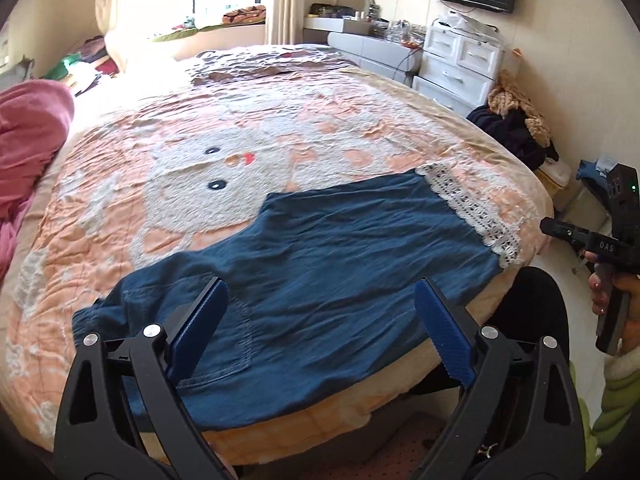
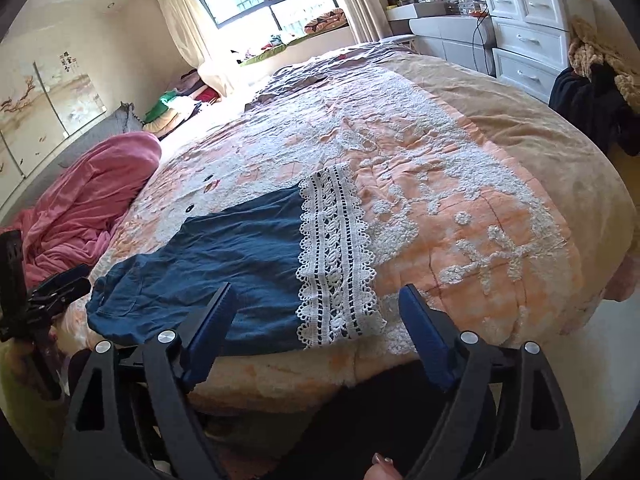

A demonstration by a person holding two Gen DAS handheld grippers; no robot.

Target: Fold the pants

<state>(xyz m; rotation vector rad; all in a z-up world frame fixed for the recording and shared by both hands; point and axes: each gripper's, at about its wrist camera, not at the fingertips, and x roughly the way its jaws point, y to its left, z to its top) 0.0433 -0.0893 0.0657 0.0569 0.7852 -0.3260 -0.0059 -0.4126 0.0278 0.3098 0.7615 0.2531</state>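
A pair of dark blue denim pants with a white lace hem [image 1: 340, 264] lies flat near the bed's [image 1: 240, 120] front edge — centre of both frames. The left hand-held gripper [image 1: 320, 328] hangs released above the waist end, gripping nothing. The right hand-held gripper [image 2: 316, 320] — fingers spread apart, empty — hovers over the lace hem at lower centre.

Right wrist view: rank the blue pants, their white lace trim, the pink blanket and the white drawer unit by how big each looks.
1. Blue pants
2. Pink blanket, close behind, partly cut off
3. White lace trim
4. White drawer unit; it stands farther away, so its look misleads.
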